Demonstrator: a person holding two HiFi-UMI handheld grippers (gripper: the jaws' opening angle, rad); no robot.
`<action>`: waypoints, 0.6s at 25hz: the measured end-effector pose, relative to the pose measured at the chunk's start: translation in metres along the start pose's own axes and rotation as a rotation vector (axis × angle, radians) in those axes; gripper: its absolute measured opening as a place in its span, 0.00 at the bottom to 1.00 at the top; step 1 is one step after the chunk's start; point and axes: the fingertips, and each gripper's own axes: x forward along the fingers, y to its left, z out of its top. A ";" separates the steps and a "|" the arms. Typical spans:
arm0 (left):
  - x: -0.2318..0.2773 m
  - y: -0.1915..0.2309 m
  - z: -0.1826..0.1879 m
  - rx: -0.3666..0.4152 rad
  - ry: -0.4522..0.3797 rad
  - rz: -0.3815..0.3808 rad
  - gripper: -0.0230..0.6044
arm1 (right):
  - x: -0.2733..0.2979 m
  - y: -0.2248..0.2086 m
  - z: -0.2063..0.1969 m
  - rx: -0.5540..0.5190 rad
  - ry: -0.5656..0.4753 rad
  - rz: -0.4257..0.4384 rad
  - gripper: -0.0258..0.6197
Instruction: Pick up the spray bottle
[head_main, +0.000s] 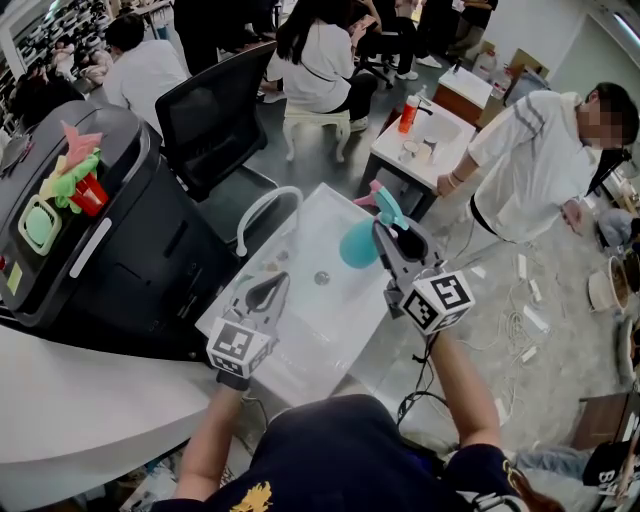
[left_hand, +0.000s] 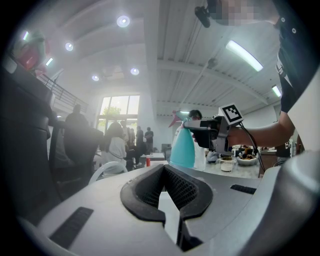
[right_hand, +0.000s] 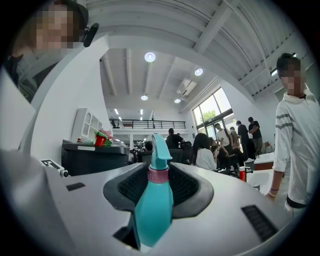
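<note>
The teal spray bottle (head_main: 357, 243) with a pink collar and teal trigger head hangs above the white sink basin (head_main: 330, 330). My right gripper (head_main: 385, 238) is shut on its body, jaws level. In the right gripper view the spray bottle (right_hand: 152, 210) fills the gap between the dark pads (right_hand: 192, 187) of my right gripper (right_hand: 160, 164). My left gripper (head_main: 272, 285) hovers over the basin's near left part, shut with nothing in it. The left gripper view shows my left gripper (left_hand: 163, 167) with tips meeting, and beyond it the held bottle (left_hand: 182, 145).
A white arched faucet (head_main: 265, 210) stands at the basin's far left. A large black case (head_main: 110, 230) with coloured toys on top sits left. A black chair (head_main: 215, 110) stands behind. A person in a white shirt (head_main: 540, 160) leans by a small white table (head_main: 425, 140).
</note>
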 end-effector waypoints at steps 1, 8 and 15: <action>0.000 0.000 -0.001 -0.001 0.002 -0.001 0.06 | 0.000 -0.001 0.000 -0.001 0.000 -0.001 0.24; -0.001 -0.003 -0.001 -0.004 -0.001 0.000 0.06 | -0.003 -0.001 -0.004 -0.011 0.011 -0.006 0.24; -0.001 -0.001 -0.004 0.000 -0.005 0.016 0.06 | -0.001 -0.003 -0.005 -0.022 0.010 -0.006 0.24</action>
